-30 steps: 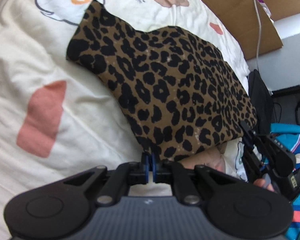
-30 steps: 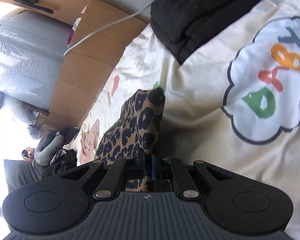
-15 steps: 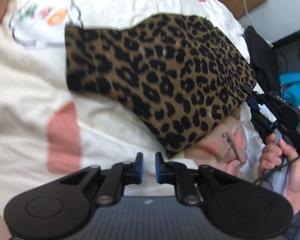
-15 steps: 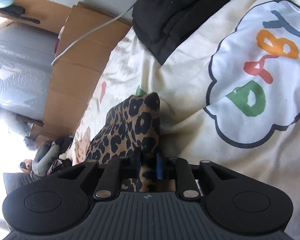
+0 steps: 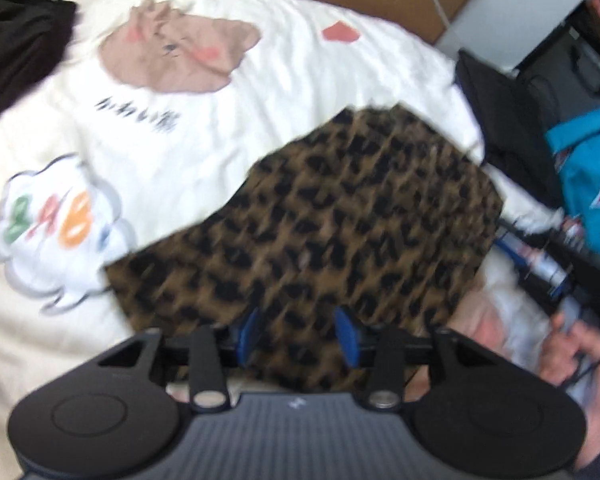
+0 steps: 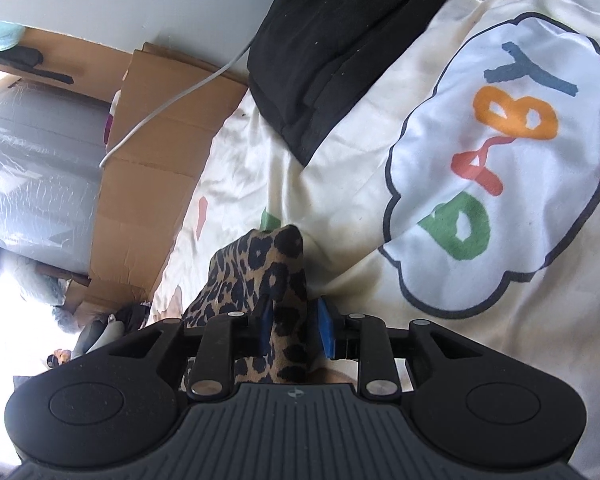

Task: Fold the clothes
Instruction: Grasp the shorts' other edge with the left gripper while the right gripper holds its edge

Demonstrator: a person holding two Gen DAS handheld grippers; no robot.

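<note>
A folded leopard-print garment point(image 5: 360, 216) lies on a cream bed cover point(image 5: 220, 120) printed with cartoons. My left gripper point(image 5: 297, 334) hovers over its near edge. Its jaws are opening wide, and the cloth lies under the gap without touching the pads. In the right wrist view a raised corner of the same garment point(image 6: 260, 272) stands between the blue pads point(image 6: 326, 332) of my right gripper point(image 6: 295, 328). These jaws are opening too and the pads no longer pinch the cloth. A hand point(image 5: 572, 344) holds the blurred right gripper at the left view's right edge.
A black garment point(image 6: 340, 40) lies at the far end of the bed. Flattened cardboard point(image 6: 160, 140) with a white cable point(image 6: 172, 100) lines the bed's side. A black bag point(image 5: 500, 120) and teal fabric point(image 5: 588, 184) sit beyond the bed's right edge.
The left gripper let go of the garment's edge, opened wide, lifted and rolled. The right gripper's jaws parted around the cloth corner they had pinched and sank slightly.
</note>
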